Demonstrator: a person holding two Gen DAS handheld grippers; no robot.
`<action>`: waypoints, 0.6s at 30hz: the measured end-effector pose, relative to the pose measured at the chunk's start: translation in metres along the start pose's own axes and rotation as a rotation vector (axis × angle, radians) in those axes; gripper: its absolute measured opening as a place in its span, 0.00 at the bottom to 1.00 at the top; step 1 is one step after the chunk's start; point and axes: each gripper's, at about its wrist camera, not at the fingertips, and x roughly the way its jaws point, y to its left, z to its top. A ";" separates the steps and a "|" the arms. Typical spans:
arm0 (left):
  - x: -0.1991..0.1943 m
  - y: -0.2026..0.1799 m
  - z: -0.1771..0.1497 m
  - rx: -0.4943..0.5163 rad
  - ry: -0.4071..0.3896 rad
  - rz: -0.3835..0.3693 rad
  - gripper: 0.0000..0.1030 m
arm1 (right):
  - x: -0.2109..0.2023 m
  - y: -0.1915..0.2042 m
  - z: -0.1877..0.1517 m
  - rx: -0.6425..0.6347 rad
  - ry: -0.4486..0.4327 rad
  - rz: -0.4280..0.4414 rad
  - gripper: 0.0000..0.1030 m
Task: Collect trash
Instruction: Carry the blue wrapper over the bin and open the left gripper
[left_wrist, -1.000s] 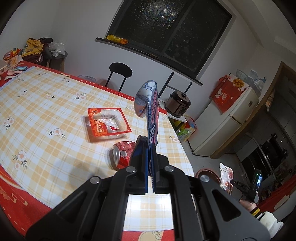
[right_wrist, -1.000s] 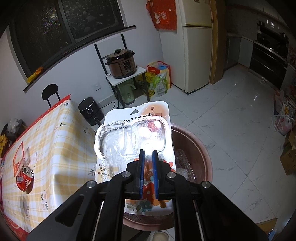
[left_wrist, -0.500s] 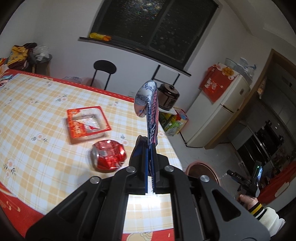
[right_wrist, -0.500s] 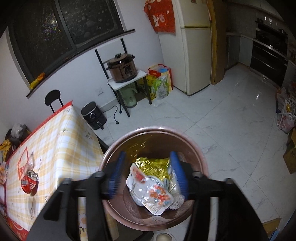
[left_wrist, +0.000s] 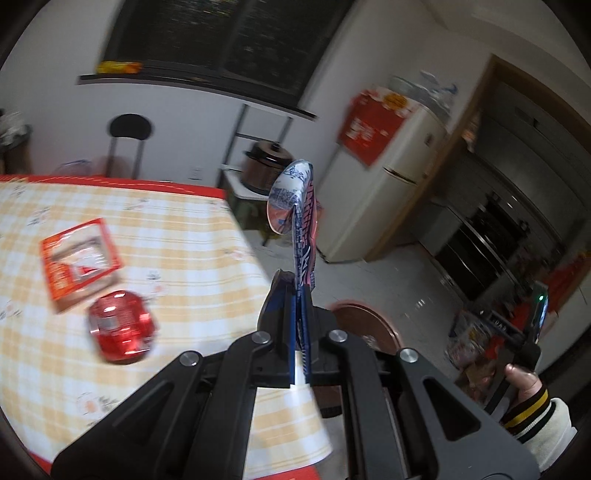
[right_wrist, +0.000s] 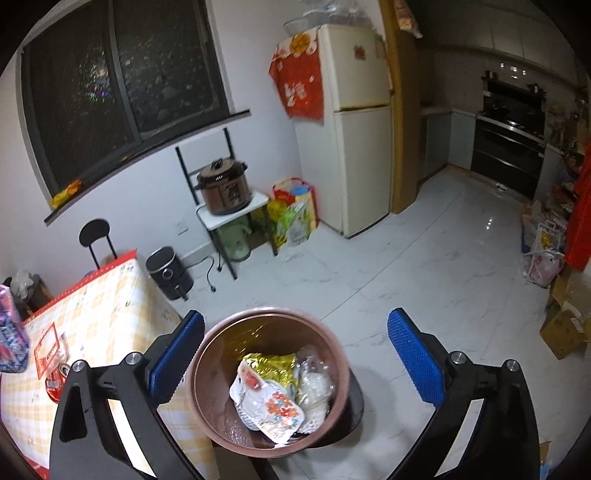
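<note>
The desk (left_wrist: 155, 236), in a yellow checked cloth with a red border, fills the left half of the left wrist view and shows again at the lower left of the right wrist view. The round brown bin (right_wrist: 269, 376) stands on the floor just beside the desk's end, at bottom centre of the right wrist view; in it lie a clear blister pack (right_wrist: 269, 406) on its printed card, a gold foil wrapper (right_wrist: 271, 363) and a clear bag (right_wrist: 314, 380).

The right tongs (right_wrist: 295, 365) stand wide apart above the bin, nothing between the blue pads; the jaws have just been opening.

The left tongs (left_wrist: 301, 314) are clamped together on a flattened blue and pink wrapper (left_wrist: 299, 221), which sticks up from them at mid-frame.

On the desk, left of frame, a red tray (left_wrist: 79, 258) lies just beside a crushed red can (left_wrist: 122, 325).

The left wrist view is motion-blurred, so print on wrapper, tray and can is unreadable. The bin there is mostly hidden behind the tongs. At lower right a hand (left_wrist: 521, 380) with a striped cuff is cut off by the frame edge.
</note>
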 end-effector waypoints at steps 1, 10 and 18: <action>0.009 -0.009 0.001 0.015 0.011 -0.021 0.06 | -0.006 -0.006 0.001 0.014 -0.005 0.004 0.95; 0.085 -0.078 -0.006 0.106 0.132 -0.169 0.06 | -0.035 -0.058 -0.006 0.080 -0.017 -0.054 0.95; 0.152 -0.138 -0.009 0.182 0.265 -0.270 0.41 | -0.041 -0.096 -0.016 0.138 -0.010 -0.098 0.95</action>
